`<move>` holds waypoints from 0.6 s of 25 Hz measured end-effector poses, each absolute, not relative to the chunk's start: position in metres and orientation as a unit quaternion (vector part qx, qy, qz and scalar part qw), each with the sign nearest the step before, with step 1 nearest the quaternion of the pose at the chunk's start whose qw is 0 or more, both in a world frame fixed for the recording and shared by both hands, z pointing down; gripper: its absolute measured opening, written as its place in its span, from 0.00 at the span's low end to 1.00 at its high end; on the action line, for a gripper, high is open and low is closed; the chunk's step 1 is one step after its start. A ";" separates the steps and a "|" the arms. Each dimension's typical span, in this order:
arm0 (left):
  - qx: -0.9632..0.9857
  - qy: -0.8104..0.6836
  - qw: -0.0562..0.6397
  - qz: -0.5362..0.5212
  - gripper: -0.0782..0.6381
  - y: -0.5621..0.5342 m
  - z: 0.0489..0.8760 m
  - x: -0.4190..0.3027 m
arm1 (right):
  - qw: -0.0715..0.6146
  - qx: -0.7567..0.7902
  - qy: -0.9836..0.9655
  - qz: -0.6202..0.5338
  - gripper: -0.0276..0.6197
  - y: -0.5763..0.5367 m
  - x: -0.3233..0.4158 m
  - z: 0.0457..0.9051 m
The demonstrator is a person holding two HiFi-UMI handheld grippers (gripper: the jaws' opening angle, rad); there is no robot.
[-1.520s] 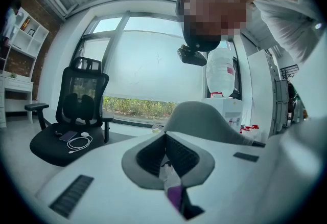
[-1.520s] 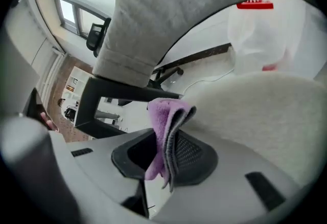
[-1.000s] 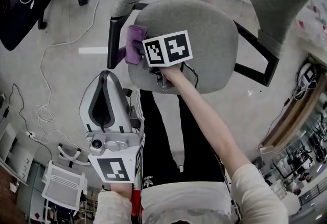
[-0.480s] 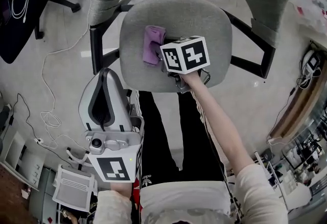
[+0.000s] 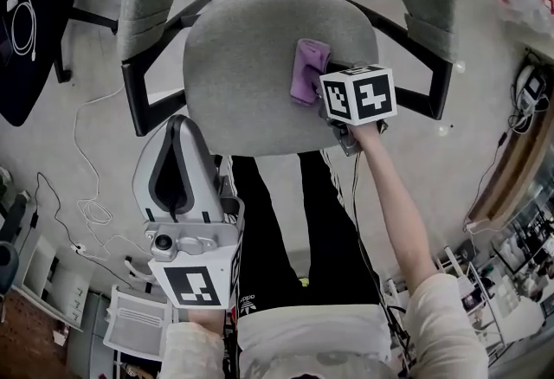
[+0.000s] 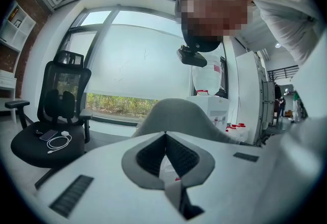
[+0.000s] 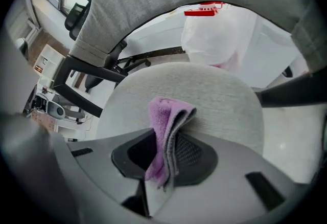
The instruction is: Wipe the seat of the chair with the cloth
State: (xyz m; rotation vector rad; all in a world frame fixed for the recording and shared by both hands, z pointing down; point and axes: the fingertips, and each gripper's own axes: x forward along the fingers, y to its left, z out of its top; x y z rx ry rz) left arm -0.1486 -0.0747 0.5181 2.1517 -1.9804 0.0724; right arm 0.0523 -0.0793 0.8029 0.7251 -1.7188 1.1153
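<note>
Now cloth [image 7: 166, 115] betw. jaws of R tool [image 7: 166, 138], on seat [image 7: 214, 95] R side.

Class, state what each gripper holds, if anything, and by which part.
The right gripper is shut on the purple cloth, pinching its folded lower end; the rest sticks out against the chair seat. The left gripper holds nothing, jaws together.

Fluffy terry cloth [image 5: 309, 70]; seat [image 5: 242, 66] of matt woven fabric.
</note>
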 end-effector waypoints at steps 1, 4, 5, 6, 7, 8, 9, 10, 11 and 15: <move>0.732 -0.672 0.108 0.024 0.13 -0.075 0.518 -0.146 | 0.474 0.306 -0.695 0.445 0.18 -0.082 0.067 0.802; 0.736 -0.668 0.108 0.025 0.13 -0.077 0.519 -0.138 | 0.497 0.337 -0.677 0.425 0.18 -0.087 0.106 0.800; 0.737 -0.666 0.109 0.026 0.13 -0.078 0.520 -0.136 | 0.503 0.346 -0.670 0.422 0.18 -0.087 0.116 0.799; 0.738 -0.665 0.110 0.027 0.13 -0.078 0.520 -0.133 | 0.510 0.354 -0.664 0.417 0.18 -0.087 0.125 0.799; 0.740 -0.663 0.111 0.027 0.13 -0.078 0.520 -0.130 | 0.517 0.362 -0.659 0.410 0.18 -0.088 0.133 0.798; 0.741 -0.662 0.111 0.027 0.13 -0.079 0.520 -0.127 | 0.522 0.368 -0.656 0.402 0.18 -0.088 0.140 0.797; 0.743 -0.660 0.111 0.026 0.13 -0.080 0.519 -0.124 | 0.526 0.374 -0.654 0.395 0.18 -0.089 0.146 0.796; 0.744 -0.658 0.111 0.025 0.13 -0.081 0.518 -0.121 | 0.530 0.379 -0.652 0.389 0.18 -0.090 0.152 0.795; 0.746 -0.657 0.110 0.024 0.13 -0.082 0.517 -0.119 | 0.533 0.385 -0.648 0.383 0.18 -0.090 0.158 0.794; 0.747 -0.655 0.108 0.025 0.13 -0.083 0.516 -0.116 | 0.545 0.411 -0.630 0.370 0.18 -0.090 0.171 0.792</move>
